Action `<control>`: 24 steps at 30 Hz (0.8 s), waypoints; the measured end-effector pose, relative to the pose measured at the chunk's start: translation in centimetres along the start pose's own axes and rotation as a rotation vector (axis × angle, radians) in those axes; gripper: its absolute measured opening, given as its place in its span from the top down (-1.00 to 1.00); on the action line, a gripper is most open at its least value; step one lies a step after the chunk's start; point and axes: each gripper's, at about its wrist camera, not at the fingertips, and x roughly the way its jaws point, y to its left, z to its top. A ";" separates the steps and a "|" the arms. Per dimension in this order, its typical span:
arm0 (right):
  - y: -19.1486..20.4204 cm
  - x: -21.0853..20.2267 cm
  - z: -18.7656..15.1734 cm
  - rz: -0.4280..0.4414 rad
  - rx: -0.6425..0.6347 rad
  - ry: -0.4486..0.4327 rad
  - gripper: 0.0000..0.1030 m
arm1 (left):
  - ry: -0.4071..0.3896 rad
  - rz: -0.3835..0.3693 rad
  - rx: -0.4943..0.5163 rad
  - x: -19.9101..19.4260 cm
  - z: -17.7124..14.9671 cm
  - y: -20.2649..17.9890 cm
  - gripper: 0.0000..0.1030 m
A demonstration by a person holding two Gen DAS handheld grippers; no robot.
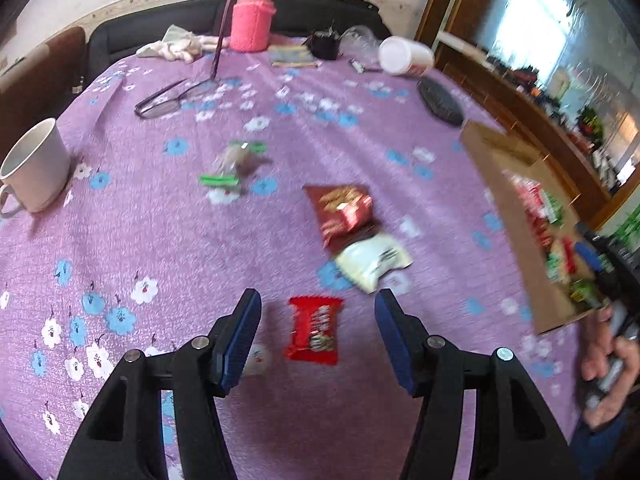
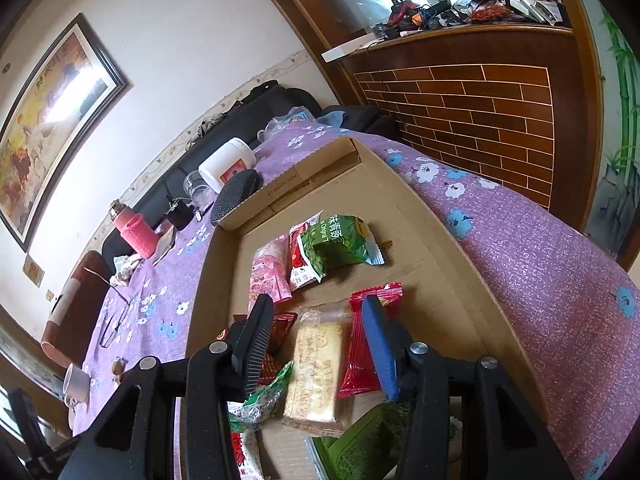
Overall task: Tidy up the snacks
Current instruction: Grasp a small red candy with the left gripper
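My left gripper [image 1: 318, 300] is open above the purple flowered tablecloth [image 1: 160, 240]. A small red snack packet [image 1: 314, 330] lies between its fingers, untouched. Beyond lie a dark red packet [image 1: 342, 210], a white packet [image 1: 374, 260] and a green-ended candy [image 1: 236, 166]. My right gripper [image 2: 318, 308] is open over the cardboard box [image 2: 440, 280], which also shows in the left wrist view [image 1: 504, 200]. Below its fingers lies a beige biscuit packet [image 2: 316, 368] beside a red packet [image 2: 360, 344]. A green packet [image 2: 340, 246], pink packets [image 2: 270, 276] and other snacks lie in the box.
A white mug [image 1: 34, 168], glasses [image 1: 168, 98], a pink-sleeved flask [image 1: 252, 16], a white jar [image 1: 404, 56] and a black case [image 1: 440, 102] stand on the table. A wooden counter [image 2: 480, 112] rises behind the box. A hand [image 1: 608, 360] shows at right.
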 end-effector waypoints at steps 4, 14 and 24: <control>0.2 0.0 0.0 -0.005 -0.010 -0.004 0.04 | 0.019 -0.015 0.018 0.7 -0.5 -0.1 0.37; 0.7 -0.4 0.0 -0.003 -0.034 -0.030 0.04 | -0.049 0.055 0.085 1.1 -0.8 -0.8 0.63; 5.6 -2.5 -0.6 0.067 -0.126 -0.053 -0.19 | -0.147 0.036 -0.021 -0.8 0.6 2.2 0.63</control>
